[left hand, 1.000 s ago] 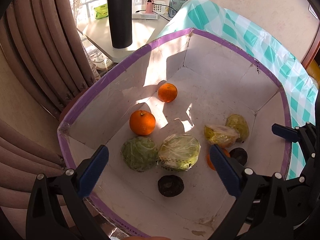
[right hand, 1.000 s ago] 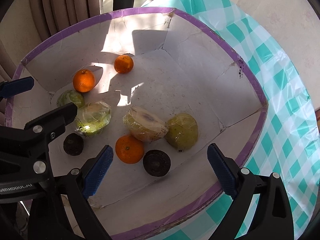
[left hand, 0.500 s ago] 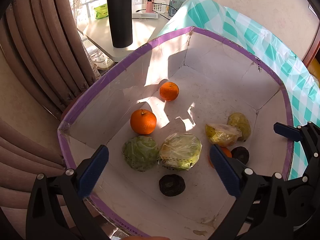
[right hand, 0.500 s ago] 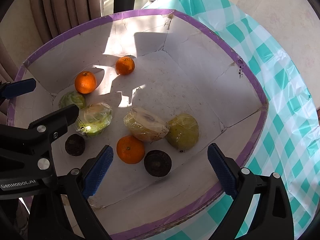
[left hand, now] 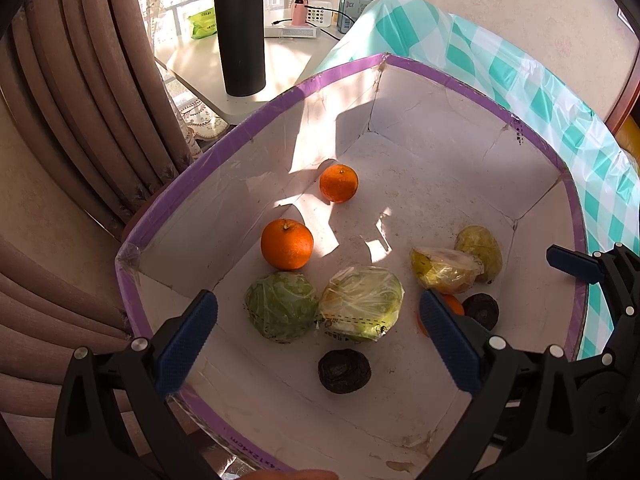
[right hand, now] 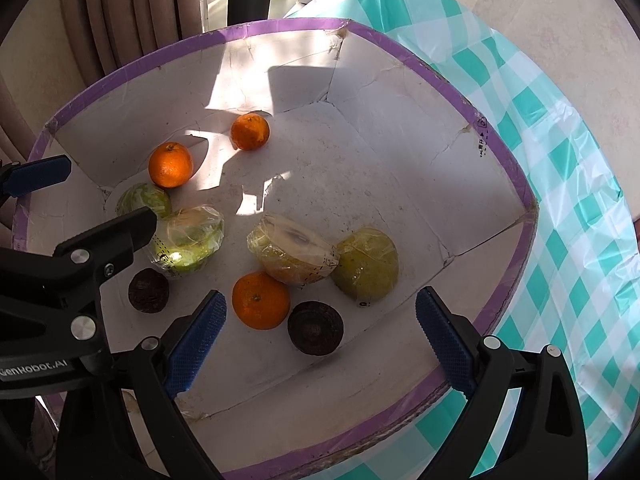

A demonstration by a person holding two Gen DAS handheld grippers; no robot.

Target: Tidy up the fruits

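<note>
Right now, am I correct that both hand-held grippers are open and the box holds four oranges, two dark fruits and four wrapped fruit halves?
Not quite: the box holds three oranges, not four. The right wrist view shows all three. The rest stands: the left hand-held gripper and right hand-held gripper are open, with two dark fruits and four wrapped halves.

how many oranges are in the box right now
3: one orange by the far wall, one orange near the left wall, one orange at the front beside a dark fruit. None seem hidden.
</note>
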